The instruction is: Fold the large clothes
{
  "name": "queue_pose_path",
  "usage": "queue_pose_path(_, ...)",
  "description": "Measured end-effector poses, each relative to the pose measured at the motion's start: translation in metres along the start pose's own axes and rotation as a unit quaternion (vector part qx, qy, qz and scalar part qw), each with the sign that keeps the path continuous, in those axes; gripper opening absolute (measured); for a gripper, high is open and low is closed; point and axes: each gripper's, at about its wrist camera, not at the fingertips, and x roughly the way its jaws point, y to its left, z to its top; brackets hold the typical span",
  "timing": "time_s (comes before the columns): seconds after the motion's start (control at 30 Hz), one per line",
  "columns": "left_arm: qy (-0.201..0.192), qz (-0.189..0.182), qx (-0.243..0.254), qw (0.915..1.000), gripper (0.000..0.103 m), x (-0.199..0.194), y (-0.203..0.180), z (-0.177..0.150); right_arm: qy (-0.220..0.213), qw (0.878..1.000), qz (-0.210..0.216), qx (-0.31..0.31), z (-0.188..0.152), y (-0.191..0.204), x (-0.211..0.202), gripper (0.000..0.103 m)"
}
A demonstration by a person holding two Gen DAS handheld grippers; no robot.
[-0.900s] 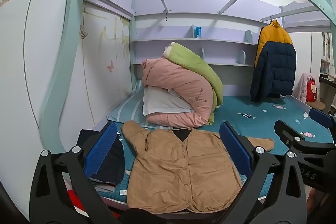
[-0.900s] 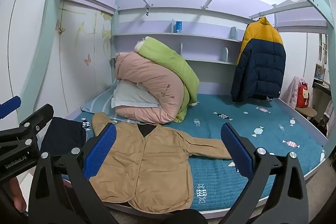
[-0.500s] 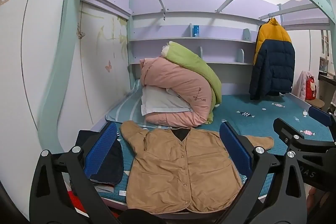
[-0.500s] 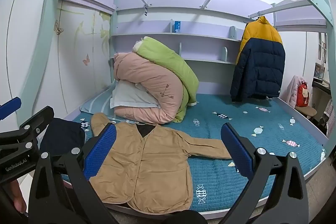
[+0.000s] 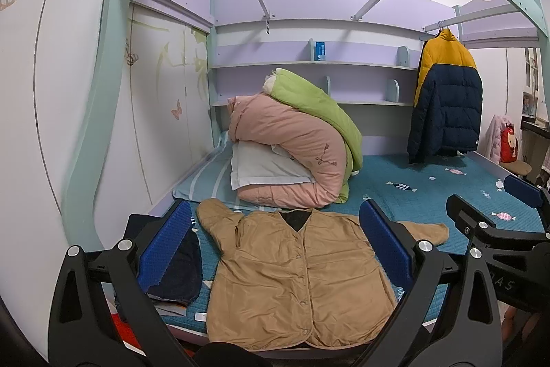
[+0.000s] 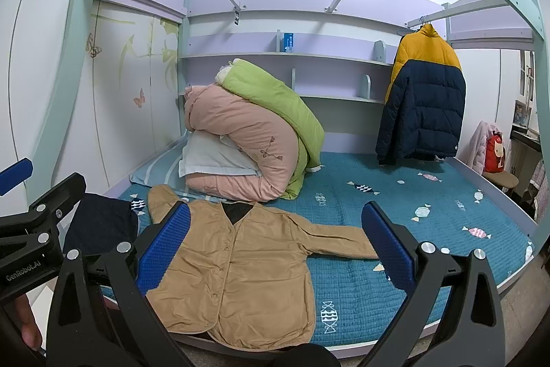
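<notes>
Both my pairs of jaws stand spread as wide as they go, with nothing between the blue ribbed pads. My left gripper (image 5: 271, 250) frames the body of the tan, snap-fronted, collarless padded jacket (image 5: 292, 277) from above the near edge of the bed, and my right gripper (image 6: 275, 250) frames its right half and outstretched sleeve. Neither touches cloth.

Over the last second almost nothing has changed. The jacket sits a shade differently in both views, a slight drift of my hands and no real approach, and my jaws have stayed fully parted. The jacket itself has not stirred: it lies face up and flat on the teal quilted bedspread with candy and fish prints (image 6: 395, 212), hem at the near edge, one sleeve bent up toward the bedding, the other stretched straight out to the side.

So I judge that folding has not begun; I am lined up at the start. The first fold probably wants a sleeve or a side hem pinched, and the fabric looks thin and slippery, so a shallow bite may slide off.

Just left of the jacket lies a dark navy folded garment (image 5: 178, 267). Beyond, a rolled pink and green duvet pile (image 5: 295, 143) rests on a white pillow, and a yellow and navy puffer jacket (image 6: 422, 95) hangs from a rail.
</notes>
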Motion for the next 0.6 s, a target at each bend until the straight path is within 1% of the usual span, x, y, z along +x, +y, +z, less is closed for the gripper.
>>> queue_pose_path(0.6,-0.001,-0.001,0.002,1.0000,0.098,-0.0016,-0.0032,0.0024,-0.002,1.000,0.000,0.001,0.0012,0.0005,-0.0034,0.096)
